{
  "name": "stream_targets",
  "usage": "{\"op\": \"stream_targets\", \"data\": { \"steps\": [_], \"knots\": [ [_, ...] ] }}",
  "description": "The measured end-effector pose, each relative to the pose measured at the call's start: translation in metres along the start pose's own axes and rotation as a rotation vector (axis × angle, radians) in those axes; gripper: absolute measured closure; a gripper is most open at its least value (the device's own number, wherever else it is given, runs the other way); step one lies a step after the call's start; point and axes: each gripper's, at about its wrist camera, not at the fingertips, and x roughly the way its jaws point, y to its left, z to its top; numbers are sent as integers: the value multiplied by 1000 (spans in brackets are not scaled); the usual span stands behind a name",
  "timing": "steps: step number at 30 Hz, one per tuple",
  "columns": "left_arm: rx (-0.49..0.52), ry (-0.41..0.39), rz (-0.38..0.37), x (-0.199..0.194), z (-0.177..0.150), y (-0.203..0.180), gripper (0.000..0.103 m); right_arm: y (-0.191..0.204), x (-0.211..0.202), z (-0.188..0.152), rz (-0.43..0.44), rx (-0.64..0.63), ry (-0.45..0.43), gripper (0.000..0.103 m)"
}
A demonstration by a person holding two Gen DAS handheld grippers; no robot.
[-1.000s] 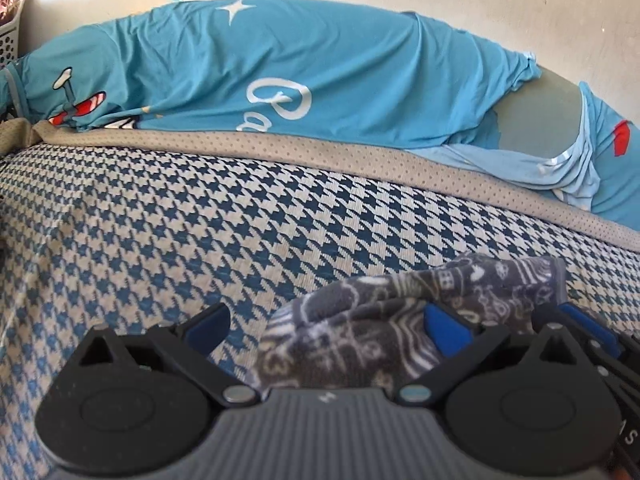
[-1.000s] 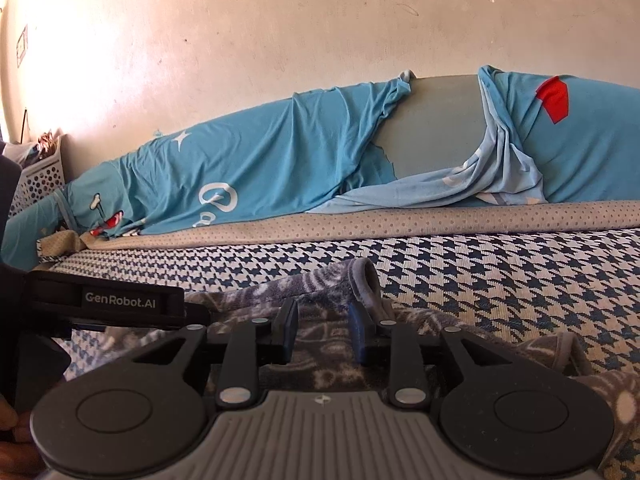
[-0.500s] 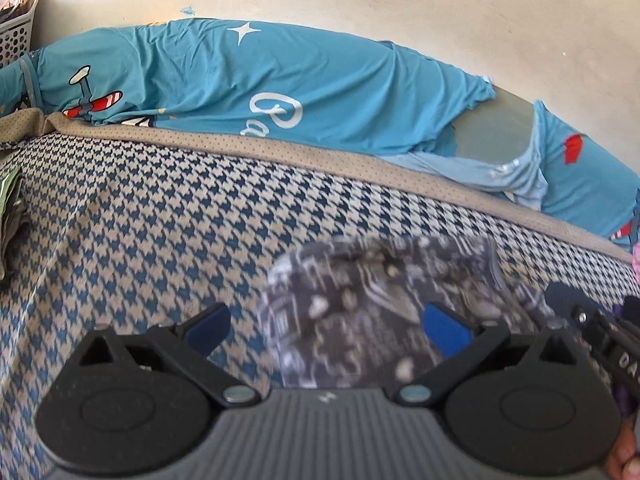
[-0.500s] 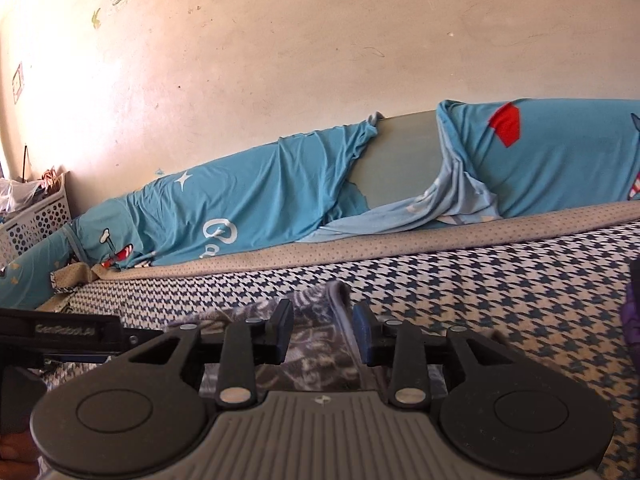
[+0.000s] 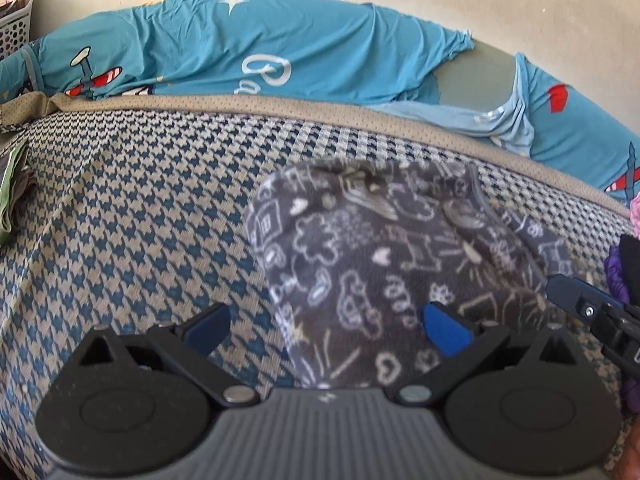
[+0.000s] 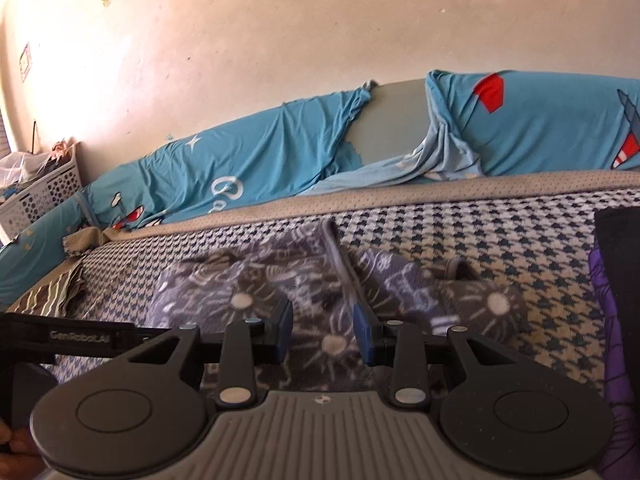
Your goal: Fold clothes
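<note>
On the left of the bed (image 5: 132, 208), the houndstooth cover is lying bare, with a small folded pile at its far left edge (image 5: 12, 192). The left gripper (image 5: 326, 326) is hovering with its jaws spread wide, gripping nothing; the grey doodle-print fleece garment (image 5: 384, 260) is lying beneath and between them, partly folded, near the middle of the cover. To its right, the right gripper (image 6: 323, 334) is showing its jaws standing narrowly apart over the same garment (image 6: 256, 288), and the pads do not appear to be pressing any cloth, though a raised seam (image 6: 340, 268) is running just ahead of the gap. As a judgement, the fold is being set down: both hands should be lowering the edges evenly, aligning hems, then smoothing outward so no ridge stays trapped beside the purple clothing (image 6: 612, 320) at right.
</note>
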Motion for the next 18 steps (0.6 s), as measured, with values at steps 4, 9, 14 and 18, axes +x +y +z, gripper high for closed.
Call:
{"op": "stream_targets", "data": {
  "steps": [4,9,14,18],
  "knots": [
    [7,8,11,8,-6,-1,0,7,3,-6,24,-31,28,70],
    [16,17,12,16,-13,-3,0,7,21,-14,7,-42,105,70],
    [18,7,15,20,-21,-2,0,8,28,-17,-9,-68,123,69],
    [28,-1,21,21,-27,-2,0,8,31,-19,-12,-69,133,69]
  ]
}}
